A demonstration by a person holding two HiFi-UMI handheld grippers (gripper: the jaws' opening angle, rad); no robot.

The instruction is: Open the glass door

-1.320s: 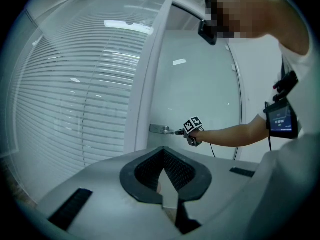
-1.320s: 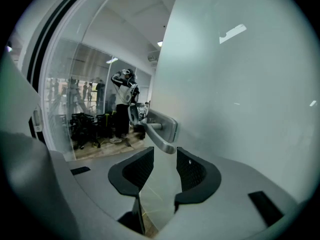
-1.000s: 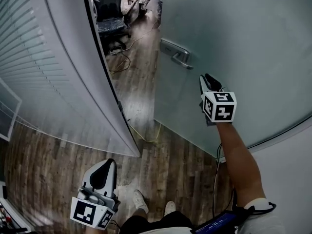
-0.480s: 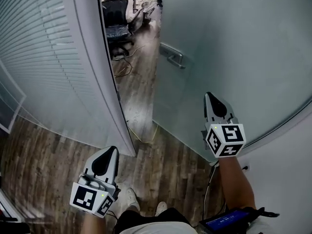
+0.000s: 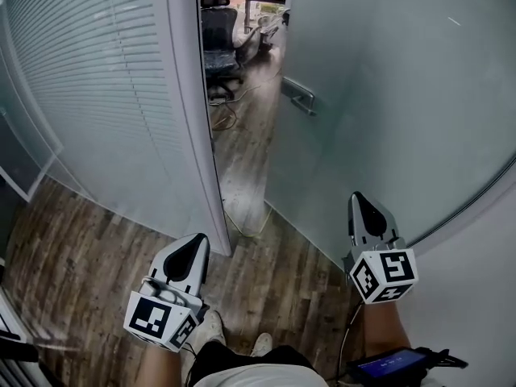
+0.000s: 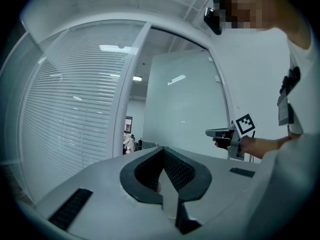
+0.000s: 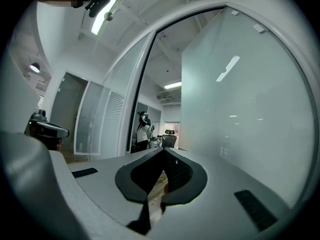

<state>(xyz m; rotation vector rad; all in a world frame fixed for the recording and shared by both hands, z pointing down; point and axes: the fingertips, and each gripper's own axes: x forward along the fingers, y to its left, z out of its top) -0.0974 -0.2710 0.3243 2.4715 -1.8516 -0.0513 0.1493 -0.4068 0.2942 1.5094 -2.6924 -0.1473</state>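
The frosted glass door (image 5: 387,111) stands ajar, swung into the room, its metal lever handle (image 5: 300,97) well ahead of both grippers. My right gripper (image 5: 358,197) is shut and empty. It is held level beside the door's lower face, apart from the handle. My left gripper (image 5: 197,239) is also shut with nothing in it and points at the foot of the white door post (image 5: 196,119). In the left gripper view the door (image 6: 182,114) fills the middle, and the right gripper (image 6: 216,132) shows at its right. The right gripper view looks along the door (image 7: 245,109) into the gap.
A glass wall with blinds (image 5: 97,79) runs left of the post. Through the opening are a black office chair (image 5: 218,35), a cable on the wood floor (image 5: 222,119) and a person (image 7: 144,126) standing far inside. A white wall (image 5: 484,313) closes the right.
My right gripper has drawn back from near the handle towards my body. The left gripper and I have moved back too, so the doorway looks farther off.
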